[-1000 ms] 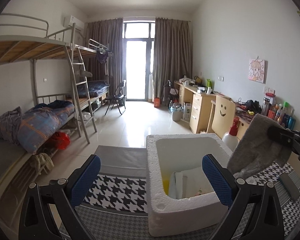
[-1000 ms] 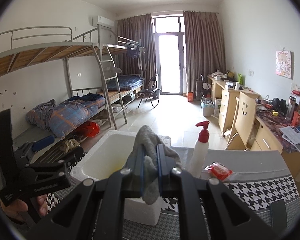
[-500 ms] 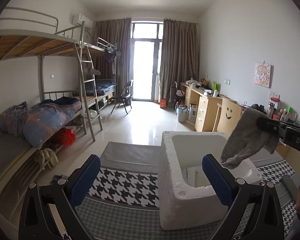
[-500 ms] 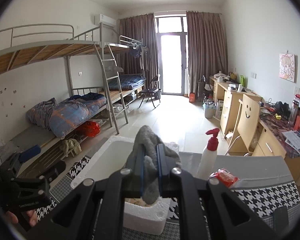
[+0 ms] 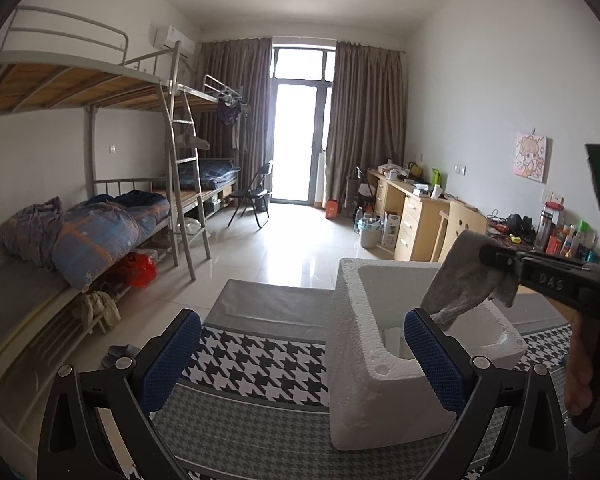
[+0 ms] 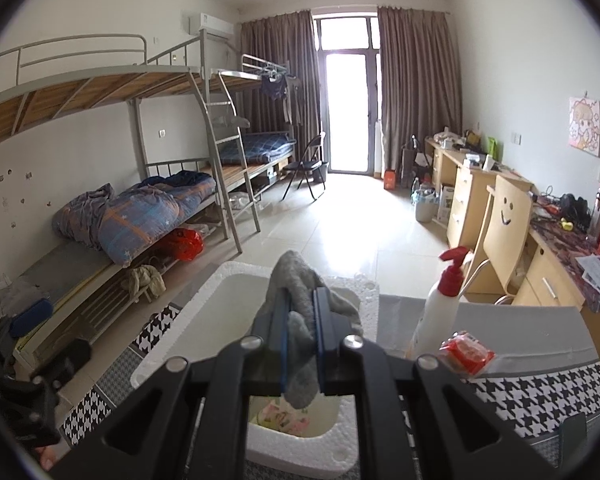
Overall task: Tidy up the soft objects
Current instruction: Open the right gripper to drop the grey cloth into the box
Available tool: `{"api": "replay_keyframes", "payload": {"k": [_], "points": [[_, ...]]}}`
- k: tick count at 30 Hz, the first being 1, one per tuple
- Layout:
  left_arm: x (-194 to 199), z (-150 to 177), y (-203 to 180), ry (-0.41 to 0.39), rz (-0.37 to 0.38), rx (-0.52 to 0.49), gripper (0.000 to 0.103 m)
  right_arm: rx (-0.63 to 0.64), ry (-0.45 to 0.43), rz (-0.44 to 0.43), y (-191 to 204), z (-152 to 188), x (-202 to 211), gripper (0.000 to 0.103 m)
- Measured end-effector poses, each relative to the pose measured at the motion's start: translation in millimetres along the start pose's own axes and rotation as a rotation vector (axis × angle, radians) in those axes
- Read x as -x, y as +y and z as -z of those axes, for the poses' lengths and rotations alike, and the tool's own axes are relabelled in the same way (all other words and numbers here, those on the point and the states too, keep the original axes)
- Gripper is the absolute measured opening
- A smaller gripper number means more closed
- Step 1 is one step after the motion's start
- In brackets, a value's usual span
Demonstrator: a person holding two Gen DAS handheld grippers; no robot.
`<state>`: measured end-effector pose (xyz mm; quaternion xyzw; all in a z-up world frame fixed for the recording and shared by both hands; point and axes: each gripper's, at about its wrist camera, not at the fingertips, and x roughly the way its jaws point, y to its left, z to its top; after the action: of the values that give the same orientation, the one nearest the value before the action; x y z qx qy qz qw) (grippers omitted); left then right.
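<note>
A grey sock (image 6: 296,280) hangs bunched between the pads of my right gripper (image 6: 300,304), which is shut on it. The sock dangles over the open white foam box (image 6: 236,276); some pale items lie on the box's floor. In the left wrist view the same sock (image 5: 464,280) hangs from the right gripper (image 5: 496,258) above the far right part of the foam box (image 5: 356,352). My left gripper (image 5: 300,360) is open and holds nothing; its right blue pad (image 5: 432,356) stands in front of the box.
The box sits on a table with a houndstooth cloth (image 5: 256,364). A white pump bottle with a red top (image 6: 440,304) and a red packet (image 6: 466,354) stand right of the box. Bunk beds (image 5: 100,232) line the left wall and desks (image 6: 472,196) the right.
My right gripper has carried the sock left, out over the box's opening. My left gripper has slid left, so the box now lies by its right finger instead of between both.
</note>
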<state>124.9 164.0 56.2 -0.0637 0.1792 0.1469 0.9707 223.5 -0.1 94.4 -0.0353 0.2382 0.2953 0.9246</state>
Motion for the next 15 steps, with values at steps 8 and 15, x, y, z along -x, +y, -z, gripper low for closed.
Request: {"api": "replay_keyframes", "payload": {"k": [8, 15], "points": [[4, 1, 12, -0.001, -0.025, 0.008, 0.102, -0.009, 0.035, 0.007, 5, -1, -17, 0.013], [9, 3, 22, -0.007, -0.041, 0.027, 0.102, -0.026, 0.088, -0.012, 7, 0, -33, 0.014]]}}
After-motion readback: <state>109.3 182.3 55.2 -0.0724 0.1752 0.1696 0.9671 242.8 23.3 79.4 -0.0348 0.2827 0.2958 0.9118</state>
